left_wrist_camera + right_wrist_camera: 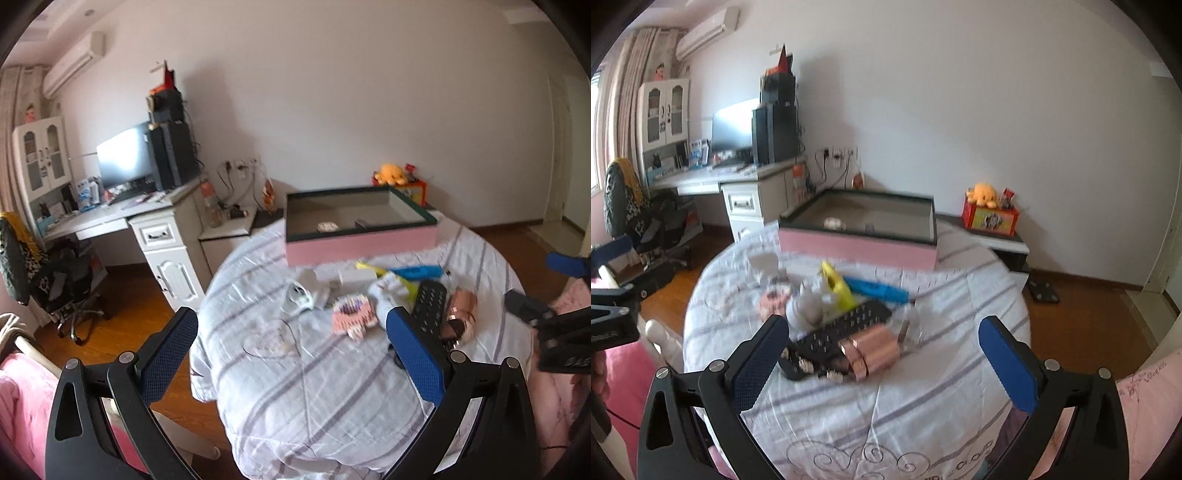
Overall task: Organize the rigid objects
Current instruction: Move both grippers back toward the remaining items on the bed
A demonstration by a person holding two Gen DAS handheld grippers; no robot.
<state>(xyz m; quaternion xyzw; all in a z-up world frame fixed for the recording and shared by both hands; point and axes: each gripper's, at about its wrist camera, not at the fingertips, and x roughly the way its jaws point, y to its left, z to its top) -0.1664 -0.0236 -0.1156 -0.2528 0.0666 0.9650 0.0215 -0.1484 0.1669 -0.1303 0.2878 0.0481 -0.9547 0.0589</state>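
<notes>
- the left gripper (291, 350) hangs above the near part of the bed (332, 406), its blue-padded fingers (168, 354) spread wide with nothing between them.
- the right gripper (882, 354) hangs over the near edge of the bed too, fingers (1008, 363) wide apart and holding nothing; the black remote and the rose-gold case lie just beyond the gap between them.
- a pink box (857, 247) with a dark green rim sits at the far edge of the bed, open on top; a small pale round thing (833, 222) and a small dark thing (868, 227) lie on its floor, too blurred to name.
- the loose things lie in a cluster in the middle of the striped cover, between the box and the grippers.
- in the cluster: a black remote (846, 332) with a rose-gold case (873, 354) lying on its near end, a yellow tool (836, 286) leaning against a blue tool (877, 289), and a white rounded thing (807, 308) just left of the remote.
- a pink comb-like piece (351, 314) lies at the left side of the cluster, touching the white thing.
- a clear plastic piece (297, 297) lies beside it, nearer the bed's left edge.
</notes>
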